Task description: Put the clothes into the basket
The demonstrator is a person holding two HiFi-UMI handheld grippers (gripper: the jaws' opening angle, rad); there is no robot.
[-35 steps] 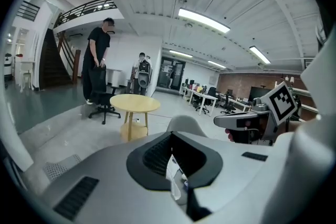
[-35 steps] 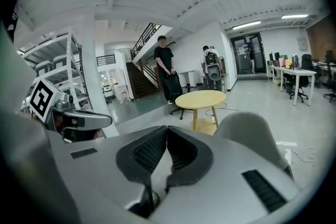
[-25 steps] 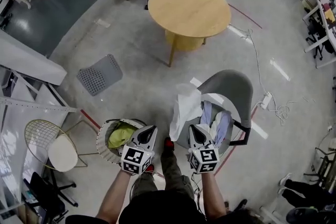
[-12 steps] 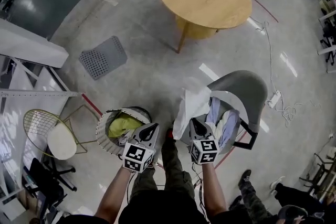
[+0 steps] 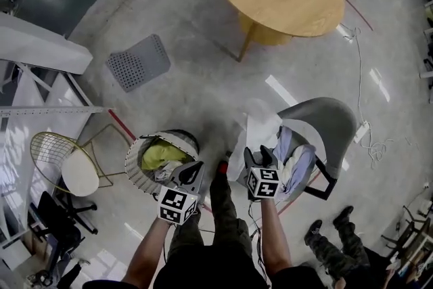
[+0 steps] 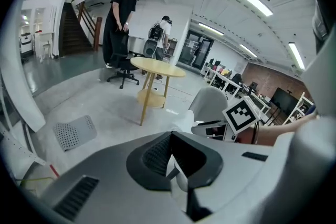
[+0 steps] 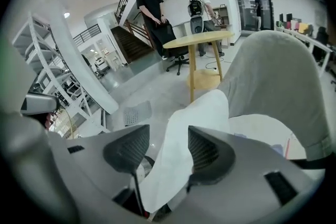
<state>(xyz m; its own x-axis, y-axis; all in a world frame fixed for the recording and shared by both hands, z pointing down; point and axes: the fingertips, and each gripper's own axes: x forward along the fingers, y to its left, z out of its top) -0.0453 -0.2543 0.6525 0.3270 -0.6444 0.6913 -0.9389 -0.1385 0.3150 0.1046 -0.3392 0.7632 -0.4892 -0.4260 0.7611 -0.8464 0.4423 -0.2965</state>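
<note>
though unseen elsewhere, garment (image 5: 159, 156) in basket (image 5: 135, 178)

Seen from the head view, two bare forearms reach in from six o'clock. The left forearm (image 5: 150, 248) carries the left gripper (image 5: 193, 169) at about seven o'clock of centre, with its tips aimed toward one o'clock and its jaws pressed together, nothing between them. The right forearm (image 5: 272, 235) carries the right gripper (image 5: 257, 156) at about five o'clock, tips toward twelve. Its jaws have just been opening and stand apart, with a white cloth (image 7: 178, 155) lying between them
</note>
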